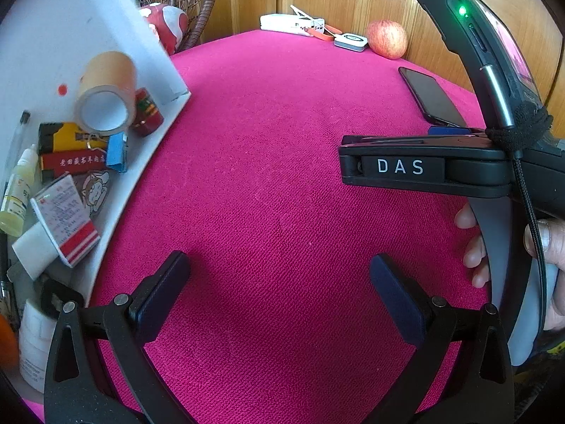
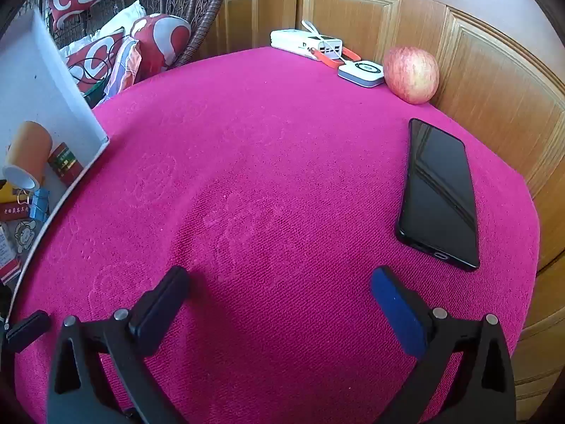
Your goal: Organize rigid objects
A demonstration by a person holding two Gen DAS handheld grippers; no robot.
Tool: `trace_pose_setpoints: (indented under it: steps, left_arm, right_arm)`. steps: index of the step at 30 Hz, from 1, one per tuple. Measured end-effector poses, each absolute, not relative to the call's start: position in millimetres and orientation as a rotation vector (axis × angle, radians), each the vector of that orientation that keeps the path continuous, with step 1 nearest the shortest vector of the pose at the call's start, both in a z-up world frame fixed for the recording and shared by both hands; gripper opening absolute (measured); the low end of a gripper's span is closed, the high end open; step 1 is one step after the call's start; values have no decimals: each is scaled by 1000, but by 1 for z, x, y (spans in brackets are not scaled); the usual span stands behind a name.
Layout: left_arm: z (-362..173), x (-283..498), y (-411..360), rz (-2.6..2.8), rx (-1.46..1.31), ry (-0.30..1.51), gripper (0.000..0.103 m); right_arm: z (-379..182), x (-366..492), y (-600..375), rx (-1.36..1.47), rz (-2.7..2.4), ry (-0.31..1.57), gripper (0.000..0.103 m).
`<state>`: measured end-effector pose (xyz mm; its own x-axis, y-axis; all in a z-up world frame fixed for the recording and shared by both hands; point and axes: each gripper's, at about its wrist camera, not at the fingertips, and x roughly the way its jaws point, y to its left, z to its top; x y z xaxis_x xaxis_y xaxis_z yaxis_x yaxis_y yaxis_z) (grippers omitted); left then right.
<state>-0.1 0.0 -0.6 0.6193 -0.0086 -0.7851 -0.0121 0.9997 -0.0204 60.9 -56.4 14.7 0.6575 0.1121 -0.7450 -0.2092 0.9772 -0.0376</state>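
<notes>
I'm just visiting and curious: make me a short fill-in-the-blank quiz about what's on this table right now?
1. The cloth covering the table is ____ in colour.
2. The round fruit beside the white charger is an ____.
3. The black phone lies with its screen facing ____.
4. The tape roll sits inside a ____ box.

Missing words: pink; apple; up; white

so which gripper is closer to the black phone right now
Right. The right gripper hovers open just beside the phone; the left gripper sits further off, with the right one between it and the phone.
</notes>
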Motion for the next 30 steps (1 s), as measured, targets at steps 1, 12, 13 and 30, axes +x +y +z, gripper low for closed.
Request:
trace_pose_setpoints:
  steps: [1,12,13,30]
  left_arm:
    - [-1,0,0,2,-25,903,103]
    - [-1,-2,-1,1,-24,903,103]
    - [-1,-2,-1,1,-24,902,103]
    - [1,0,0,1,-24,904,103]
  right_arm:
    - [15,61,-56,-124,183,834,103]
    - [13,60,-58,-124,182,834,103]
    - [12,60,-58,-124,182,835,103]
    - [14,61,-58,-122,185,834,103]
